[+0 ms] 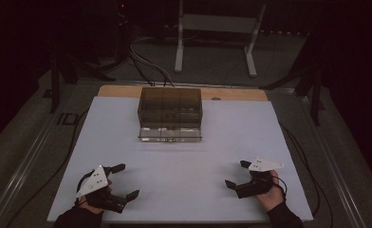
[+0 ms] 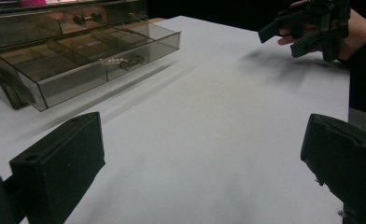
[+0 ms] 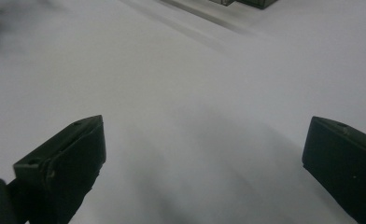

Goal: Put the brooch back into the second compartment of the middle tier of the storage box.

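Observation:
A smoky clear plastic drawer box point(image 1: 170, 107) stands at the far middle of the white table point(image 1: 184, 142), with its bottom drawer point(image 1: 170, 133) pulled out toward me. In the left gripper view that drawer point(image 2: 85, 58) shows several compartments and small metal bits inside. My left gripper point(image 1: 125, 180) rests open near the front left, nothing between its jaws. My right gripper point(image 1: 237, 174) is open at the front right, also empty, and appears far off in the left gripper view point(image 2: 288, 37). In their own views both are wide open point(image 2: 202, 163) point(image 3: 204, 163).
A wooden strip point(image 1: 122, 90) edges the table's far side. Behind it are white frame legs point(image 1: 179, 42) and cables point(image 1: 146, 66) on the floor. Cables trail off both sides of the table.

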`<state>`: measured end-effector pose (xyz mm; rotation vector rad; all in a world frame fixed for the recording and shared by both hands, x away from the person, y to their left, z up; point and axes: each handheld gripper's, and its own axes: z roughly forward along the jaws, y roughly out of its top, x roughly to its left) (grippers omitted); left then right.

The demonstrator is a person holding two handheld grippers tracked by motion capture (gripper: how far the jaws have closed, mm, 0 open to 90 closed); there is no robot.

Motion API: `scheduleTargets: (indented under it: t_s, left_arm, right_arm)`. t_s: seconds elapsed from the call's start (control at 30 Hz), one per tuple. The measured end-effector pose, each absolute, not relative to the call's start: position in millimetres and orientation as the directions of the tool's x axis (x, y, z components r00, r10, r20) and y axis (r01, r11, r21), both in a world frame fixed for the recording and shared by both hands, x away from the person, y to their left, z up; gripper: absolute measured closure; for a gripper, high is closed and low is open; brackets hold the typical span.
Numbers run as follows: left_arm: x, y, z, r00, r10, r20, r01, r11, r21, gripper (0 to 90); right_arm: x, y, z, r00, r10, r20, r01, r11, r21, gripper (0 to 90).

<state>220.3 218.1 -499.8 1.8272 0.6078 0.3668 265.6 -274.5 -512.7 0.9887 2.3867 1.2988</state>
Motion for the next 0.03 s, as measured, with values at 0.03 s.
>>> scheduleTargets:
  t_s: [0.03]
  left_arm:
    - [220.2, 218.2, -499.8, 0.819, 0.573, -0.046, 0.226, -0.246, 0.943, 0.3]
  right_arm:
    - [265.6, -274.2, -512.7, -0.739, 0.667, 0.097, 0.445, 0.375, 0.813, 0.0]
